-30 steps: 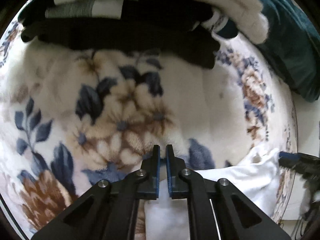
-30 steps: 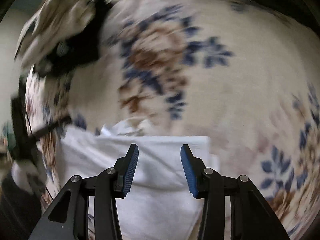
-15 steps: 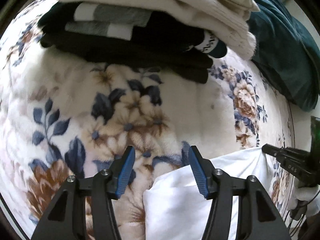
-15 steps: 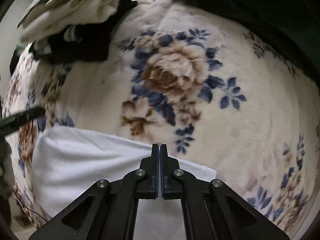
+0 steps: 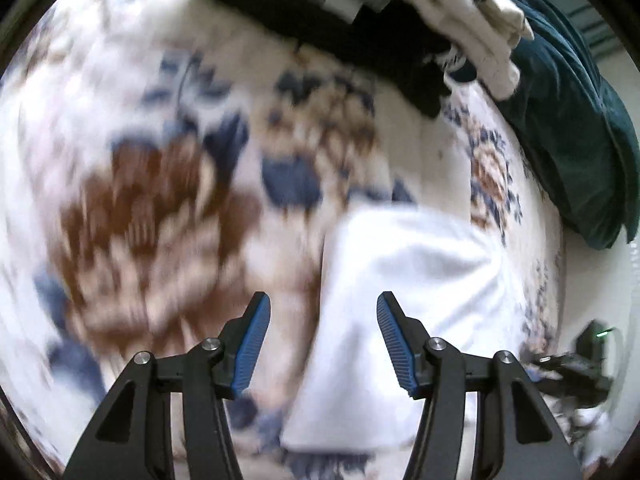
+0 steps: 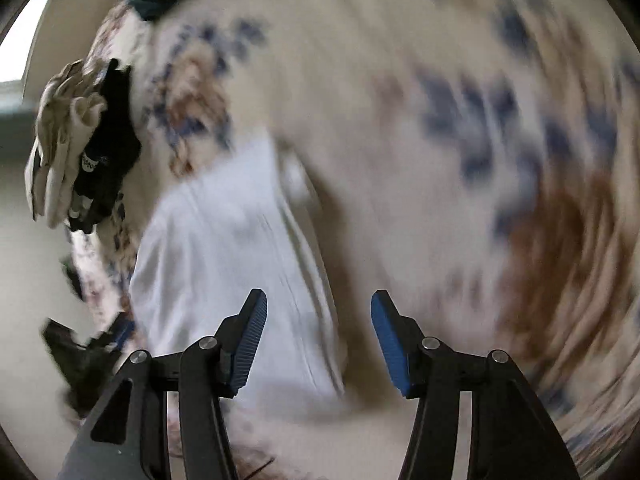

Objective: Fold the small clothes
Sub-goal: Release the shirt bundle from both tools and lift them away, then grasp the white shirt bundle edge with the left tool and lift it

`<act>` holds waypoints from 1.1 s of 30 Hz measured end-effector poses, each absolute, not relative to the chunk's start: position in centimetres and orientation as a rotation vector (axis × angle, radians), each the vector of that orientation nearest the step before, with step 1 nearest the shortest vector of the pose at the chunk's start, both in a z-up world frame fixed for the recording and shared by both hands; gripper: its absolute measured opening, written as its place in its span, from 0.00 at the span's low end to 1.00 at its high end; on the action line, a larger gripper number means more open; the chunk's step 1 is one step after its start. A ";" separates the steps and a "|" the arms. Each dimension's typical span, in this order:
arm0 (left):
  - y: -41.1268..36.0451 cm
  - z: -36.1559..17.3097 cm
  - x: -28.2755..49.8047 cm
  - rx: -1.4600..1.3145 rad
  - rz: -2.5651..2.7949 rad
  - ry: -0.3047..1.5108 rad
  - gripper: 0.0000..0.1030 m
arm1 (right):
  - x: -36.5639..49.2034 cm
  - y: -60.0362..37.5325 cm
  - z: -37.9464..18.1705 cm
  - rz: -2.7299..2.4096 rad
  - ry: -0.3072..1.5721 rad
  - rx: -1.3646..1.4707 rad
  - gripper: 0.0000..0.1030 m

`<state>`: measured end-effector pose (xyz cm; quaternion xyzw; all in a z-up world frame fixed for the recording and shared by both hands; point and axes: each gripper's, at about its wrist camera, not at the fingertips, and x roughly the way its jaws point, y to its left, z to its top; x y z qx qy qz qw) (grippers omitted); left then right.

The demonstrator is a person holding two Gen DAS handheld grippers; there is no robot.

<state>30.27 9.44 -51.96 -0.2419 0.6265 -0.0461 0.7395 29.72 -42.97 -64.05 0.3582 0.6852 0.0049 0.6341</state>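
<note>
Nearest, the left gripper (image 5: pixel 323 336) hangs with its jaws apart and empty, and the right gripper (image 6: pixel 318 334) has its jaws opening with nothing between them. Just beyond both lies the folded white garment (image 5: pixel 404 280), flat on the floral blanket (image 5: pixel 168 200). Farther back a stack of folded clothes (image 5: pixel 360 12) rests on the blanket beside a dark green cushion (image 5: pixel 572 140).

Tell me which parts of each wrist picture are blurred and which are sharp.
Left wrist view: floral blanket and white garment smeared; fingers and clothes stack sharper. Right wrist view: blanket and garment streaked; fingers crisp.
</note>
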 end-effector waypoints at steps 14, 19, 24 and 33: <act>8.0 -52.8 26.2 -0.571 -0.099 1.453 0.52 | 27.3 -42.4 -64.1 -0.065 1.473 0.802 0.05; 10.3 -52.8 23.1 -0.842 0.017 1.424 0.52 | 24.6 -44.1 -63.3 -0.087 1.500 0.939 0.35; 11.7 -55.9 19.3 -1.360 0.133 1.303 0.52 | 21.1 -42.9 -66.2 -0.079 1.521 1.244 0.47; 9.9 -56.3 18.6 -1.388 0.210 1.175 0.03 | 20.9 -40.4 -68.0 -0.113 1.404 1.401 0.16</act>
